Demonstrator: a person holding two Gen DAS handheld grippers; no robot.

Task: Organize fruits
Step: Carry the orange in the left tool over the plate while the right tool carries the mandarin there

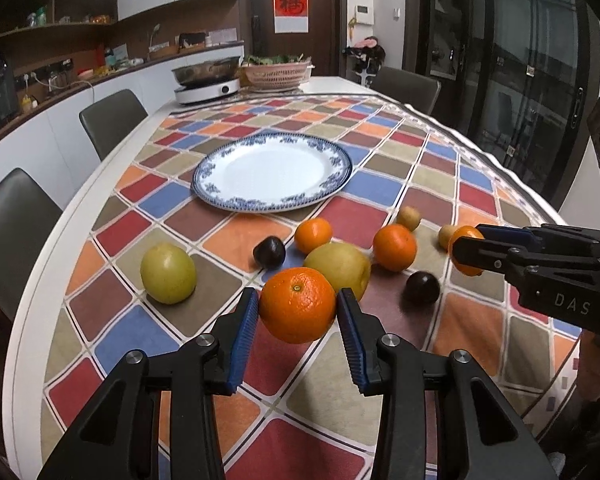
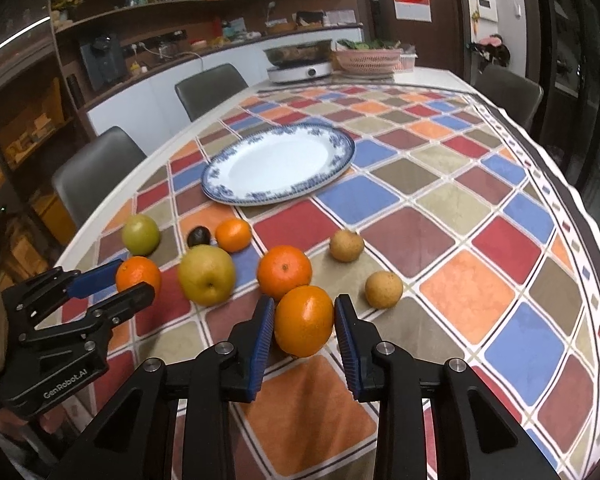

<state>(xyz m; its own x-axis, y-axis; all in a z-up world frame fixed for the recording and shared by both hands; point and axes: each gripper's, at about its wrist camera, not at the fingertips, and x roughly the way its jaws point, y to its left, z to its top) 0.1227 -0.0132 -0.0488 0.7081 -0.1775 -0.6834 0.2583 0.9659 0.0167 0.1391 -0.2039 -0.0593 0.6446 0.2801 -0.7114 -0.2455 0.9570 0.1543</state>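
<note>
In the left wrist view, the left gripper [image 1: 298,312] has an orange [image 1: 297,304] squeezed between its two blue pads [image 1: 244,336]. The orange looks lifted a little off the cloth [image 1: 480,320], though that is hard to be sure of. Off to the side, the right gripper [image 1: 466,250] grips another orange of its own. The plate [image 1: 204,176] sits farther back with nothing on it. More fruit lies loose in front of it: a green pear [image 1: 168,273], a yellow pear [image 1: 340,266], two more oranges, two dark plums and two small brown fruits.

In the right wrist view, the right gripper [image 2: 304,328] is closed on its orange [image 2: 304,320], one pad on each side at the fat middle. The left gripper [image 2: 134,276] shows at the edge, clamped on its orange too.

An orange is round and firm, with a bumpy skin that the ribbed pads can catch. It is not very heavy, and it will likely roll if set down fast. Holding it across the widest part looks best. A hard squeeze could bruise it, so a gentle, steady pinch seems right.
</note>
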